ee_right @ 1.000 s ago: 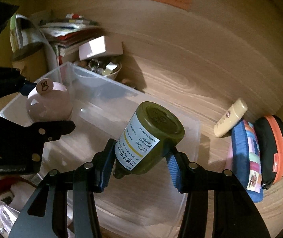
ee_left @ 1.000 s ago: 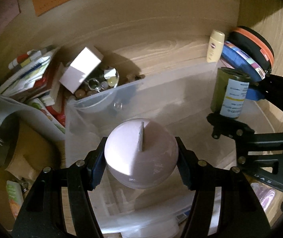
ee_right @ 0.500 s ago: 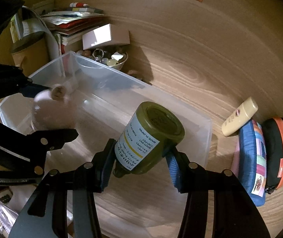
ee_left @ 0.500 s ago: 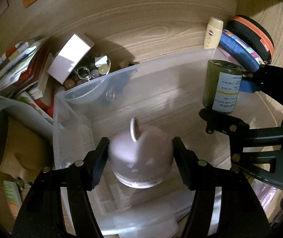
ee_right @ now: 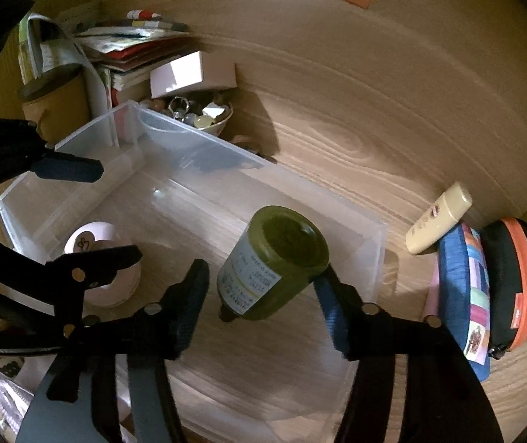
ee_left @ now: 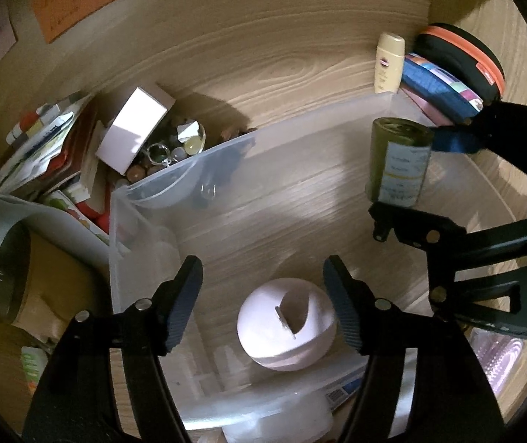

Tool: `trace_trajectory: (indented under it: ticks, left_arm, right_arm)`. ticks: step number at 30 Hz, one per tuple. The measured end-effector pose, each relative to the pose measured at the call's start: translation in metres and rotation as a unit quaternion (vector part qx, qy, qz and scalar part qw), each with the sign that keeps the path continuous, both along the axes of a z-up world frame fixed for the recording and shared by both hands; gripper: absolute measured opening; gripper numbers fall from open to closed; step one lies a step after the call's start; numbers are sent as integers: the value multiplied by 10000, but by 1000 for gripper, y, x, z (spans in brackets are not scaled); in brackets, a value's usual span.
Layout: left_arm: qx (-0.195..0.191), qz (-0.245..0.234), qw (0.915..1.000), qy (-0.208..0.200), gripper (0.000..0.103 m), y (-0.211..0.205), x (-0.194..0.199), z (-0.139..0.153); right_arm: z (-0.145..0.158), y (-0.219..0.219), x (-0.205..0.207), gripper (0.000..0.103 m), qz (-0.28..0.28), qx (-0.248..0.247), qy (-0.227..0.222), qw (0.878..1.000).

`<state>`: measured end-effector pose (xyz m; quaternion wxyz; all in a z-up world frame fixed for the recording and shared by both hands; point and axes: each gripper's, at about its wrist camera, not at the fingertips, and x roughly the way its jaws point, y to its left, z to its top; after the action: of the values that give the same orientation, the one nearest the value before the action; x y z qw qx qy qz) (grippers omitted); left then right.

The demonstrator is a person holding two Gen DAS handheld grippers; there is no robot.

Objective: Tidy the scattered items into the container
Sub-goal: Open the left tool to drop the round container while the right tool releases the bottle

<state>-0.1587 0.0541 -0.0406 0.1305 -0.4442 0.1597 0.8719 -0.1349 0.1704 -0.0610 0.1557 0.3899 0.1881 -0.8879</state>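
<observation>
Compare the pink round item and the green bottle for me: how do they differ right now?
The pink round item lies on the floor of the clear bin, free between the open left gripper; the green bottle hangs above the bin between the right gripper fingers, which look spread, so its hold is unclear. The pink item is pale and domed; the bottle is dark, cylindrical and labelled. Both are within the bin's outline.

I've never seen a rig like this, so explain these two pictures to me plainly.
No robot here: a person holds a two-finger gripper in each hand, each with a fisheye camera looking along its fingers. One picture comes from the left gripper, one from the right gripper. The left is open above a pink round object lying in the clear bin. The right grips a green bottle over that bin. Outside, on the wooden surface, lie a cream tube and a blue pouch.
</observation>
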Motion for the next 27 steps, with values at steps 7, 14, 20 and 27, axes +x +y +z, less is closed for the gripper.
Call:
trace_trajectory:
  ticks: [7,14,20,27]
  left_arm:
    - [-58,57,9995,304,70,2,8,9]
    - [93,101,9988,477,75,-12,21,23]
    - [127,132,9974,704,82,-17,37,36]
    - [338,316,9958,794,84,-35,53,46]
  right_arm:
    - [13,8,12,71,-140,-22,240,9996]
    - [30,13,28,80,-184,-127,463,9987]
    - [41,15,42,80,-216,-173,606,9978]
    - [52,25,59,80,-265,-290,721,9966]
